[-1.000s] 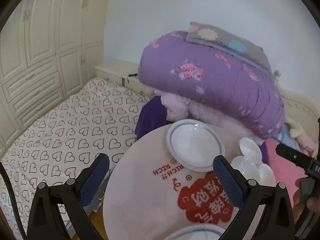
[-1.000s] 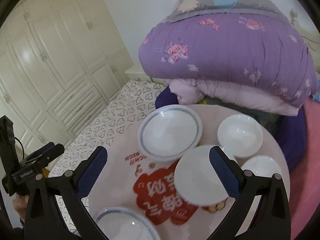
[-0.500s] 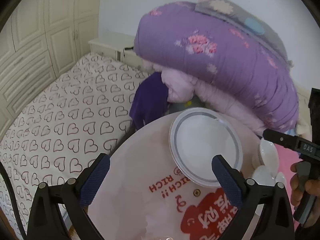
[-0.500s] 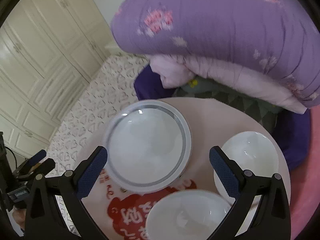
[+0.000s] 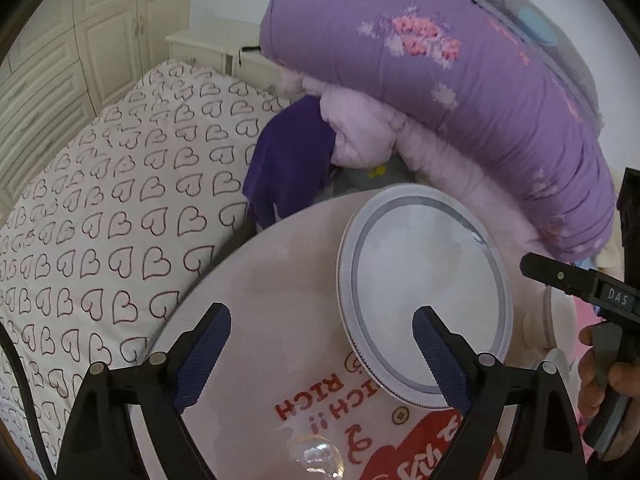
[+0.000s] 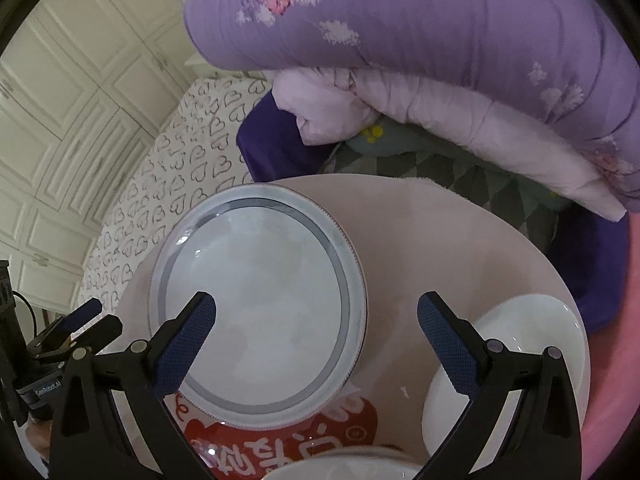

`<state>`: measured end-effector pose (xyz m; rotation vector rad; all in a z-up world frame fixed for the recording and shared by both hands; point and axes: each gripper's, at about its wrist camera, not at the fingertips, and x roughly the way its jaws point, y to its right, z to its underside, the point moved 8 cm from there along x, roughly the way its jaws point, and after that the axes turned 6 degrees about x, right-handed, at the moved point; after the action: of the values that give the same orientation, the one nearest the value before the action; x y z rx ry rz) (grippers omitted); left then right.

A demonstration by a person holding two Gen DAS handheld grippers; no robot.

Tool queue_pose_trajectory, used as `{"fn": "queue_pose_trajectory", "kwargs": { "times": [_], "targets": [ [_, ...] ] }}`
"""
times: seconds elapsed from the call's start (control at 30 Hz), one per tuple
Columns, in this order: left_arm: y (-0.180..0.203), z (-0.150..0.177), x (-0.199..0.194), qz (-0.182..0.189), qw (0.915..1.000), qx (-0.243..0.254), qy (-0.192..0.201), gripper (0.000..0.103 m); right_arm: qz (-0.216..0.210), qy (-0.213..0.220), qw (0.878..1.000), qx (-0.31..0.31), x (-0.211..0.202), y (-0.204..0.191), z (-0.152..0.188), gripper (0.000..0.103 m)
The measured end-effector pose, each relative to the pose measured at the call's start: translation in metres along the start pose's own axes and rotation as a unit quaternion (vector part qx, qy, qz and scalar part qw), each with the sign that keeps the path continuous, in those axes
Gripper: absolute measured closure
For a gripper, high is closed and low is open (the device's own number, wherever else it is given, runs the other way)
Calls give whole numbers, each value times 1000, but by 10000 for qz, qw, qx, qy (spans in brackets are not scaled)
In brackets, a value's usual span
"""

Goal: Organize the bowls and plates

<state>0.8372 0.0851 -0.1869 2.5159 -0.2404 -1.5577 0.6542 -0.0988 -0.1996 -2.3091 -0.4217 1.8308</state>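
Note:
A white plate (image 5: 424,292) (image 6: 256,304) with a blue-grey ring lies on the round pink table (image 5: 272,280) (image 6: 460,240). My left gripper (image 5: 320,316) hovers over the plate's left rim. Its jaws are closing, with that rim between them in the picture and no pad pressing on it. My right gripper (image 6: 316,300) stands open above the plate's right half, one finger over the plate and the other over bare table. A white bowl (image 6: 520,344) sits at the table's right edge. The rim of another bowl (image 6: 344,464) shows at the bottom.
A folded purple quilt (image 5: 440,80) on pale pink bedding overhangs the table's far side. A bed with a heart-print sheet (image 5: 100,220) lies to the left, with cream wardrobes (image 6: 80,80) behind. A red print (image 6: 280,440) covers the table's near part.
Both grippers have come down and forward onto the ringed plate, which now fills much more of each view. The left jaws have narrowed a little.

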Motion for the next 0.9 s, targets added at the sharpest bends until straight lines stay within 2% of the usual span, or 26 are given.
{"fn": "queue_pose_trajectory", "kwargs": {
  "times": [0.1, 0.23, 0.37, 0.43, 0.47, 0.6, 0.67, 0.73, 0.8, 0.9],
  "targets": [
    [1, -5, 18, 117, 9998, -55, -162, 18, 117, -166, 9998, -3, 13, 4, 0, 7],
    [2, -5, 41, 275, 9988, -114, -394, 29, 176, -372, 9991, 56, 29, 10, 1, 14],
    [1, -9, 60, 367, 9976, -187, -563, 40, 261, -371, 9990, 4, 34, 11, 0, 19],
    [0, -11, 67, 371, 9973, -220, -597, 44, 181, -401, 9990, 7, 36, 8, -2, 27],
    [-1, -12, 70, 374, 9971, -244, -613, 46, 152, -428, 9990, 1, 36, 7, -2, 27],
    [0, -11, 72, 392, 9971, -262, -602, 51, 279, -441, 9986, -121, 38, 6, -2, 27],
    [0, -9, 71, 390, 9971, -253, -611, 59, 306, -451, 9984, -177, 39, 4, -2, 32],
    [2, -8, 71, 360, 9972, -243, -605, 60, 258, -528, 9981, -170, 41, 4, -2, 40],
    [3, -8, 72, 318, 9974, -229, -600, 63, 323, -642, 9972, -185, 46, 5, 0, 41],
    [6, -7, 73, 319, 9974, -227, -601, 65, 376, -780, 9960, -209, 56, 7, 4, 49]
  ]
}}
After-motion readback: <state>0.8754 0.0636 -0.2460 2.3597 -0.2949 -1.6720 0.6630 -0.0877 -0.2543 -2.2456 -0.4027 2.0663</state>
